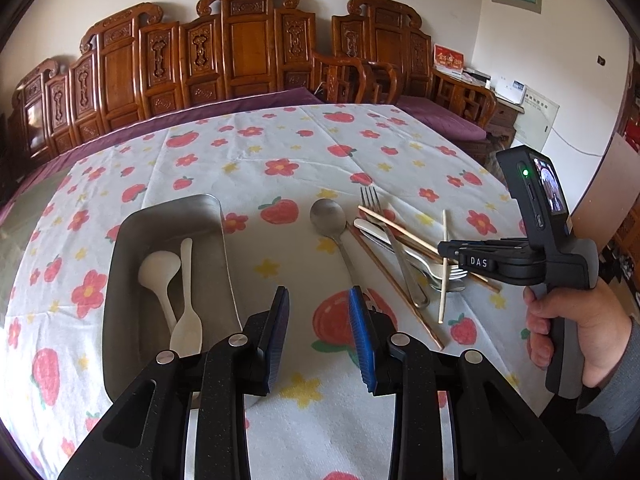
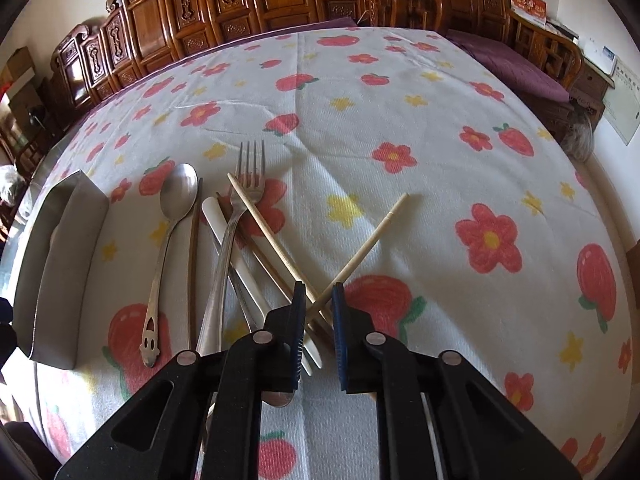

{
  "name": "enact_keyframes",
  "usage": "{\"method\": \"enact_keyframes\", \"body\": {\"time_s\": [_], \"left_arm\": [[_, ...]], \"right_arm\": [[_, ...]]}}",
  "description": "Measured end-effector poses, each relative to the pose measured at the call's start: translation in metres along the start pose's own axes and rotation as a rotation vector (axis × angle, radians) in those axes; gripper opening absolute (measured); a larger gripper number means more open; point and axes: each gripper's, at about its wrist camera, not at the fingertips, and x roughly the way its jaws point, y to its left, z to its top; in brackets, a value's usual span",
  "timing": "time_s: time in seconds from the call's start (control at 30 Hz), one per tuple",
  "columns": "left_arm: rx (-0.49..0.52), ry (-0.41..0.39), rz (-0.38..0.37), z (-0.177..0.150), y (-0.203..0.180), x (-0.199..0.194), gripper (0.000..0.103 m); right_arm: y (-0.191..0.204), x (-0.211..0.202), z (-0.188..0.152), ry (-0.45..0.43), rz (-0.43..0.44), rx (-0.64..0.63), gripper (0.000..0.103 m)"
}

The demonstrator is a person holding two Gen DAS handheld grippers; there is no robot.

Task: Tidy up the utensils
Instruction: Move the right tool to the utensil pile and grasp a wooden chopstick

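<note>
My right gripper (image 2: 318, 320) is narrowed to a slim gap with a pale wooden chopstick (image 2: 370, 242) running between its pads; whether the pads actually pinch it I cannot tell. That chopstick crosses a second pale one (image 2: 266, 232) just ahead of the fingertips, over the loose pile holding the steel fork (image 2: 236, 216) and white handle (image 2: 228, 232), with the steel spoon (image 2: 170, 236) beside them. My left gripper (image 1: 320, 332) hangs wide open and empty above the flowered tablecloth (image 1: 280, 152), near the metal tray (image 1: 120, 280). Only the left camera sees into that tray, where two white spoons (image 1: 176, 280) lie; the right camera shows just its outer wall.
</note>
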Motion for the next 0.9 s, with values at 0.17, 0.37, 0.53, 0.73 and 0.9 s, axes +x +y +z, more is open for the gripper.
{"method": "enact_keyframes", "body": {"time_s": [0.17, 0.37, 0.53, 0.73, 0.9], "left_arm": [[0.009, 0.003, 0.003, -0.002, -0.004, 0.002, 0.029], [0.014, -0.004, 0.002, -0.005, -0.008, 0.003, 0.029], [0.019, -0.008, 0.010, -0.007, -0.013, 0.005, 0.029], [0.005, -0.027, 0.013, -0.006, -0.016, 0.003, 0.029], [0.010, -0.021, 0.019, -0.008, -0.017, 0.005, 0.029]], "right_arm": [[-0.003, 0.001, 0.001, 0.008, 0.027, 0.023, 0.015], [-0.014, -0.006, -0.001, -0.001, 0.073, 0.057, 0.000], [-0.026, -0.008, -0.005, 0.003, 0.087, 0.076, 0.000], [-0.030, -0.014, 0.004, -0.048, 0.113, 0.088, 0.005], [-0.026, -0.004, 0.012, -0.043, 0.105, 0.111, 0.025]]}}
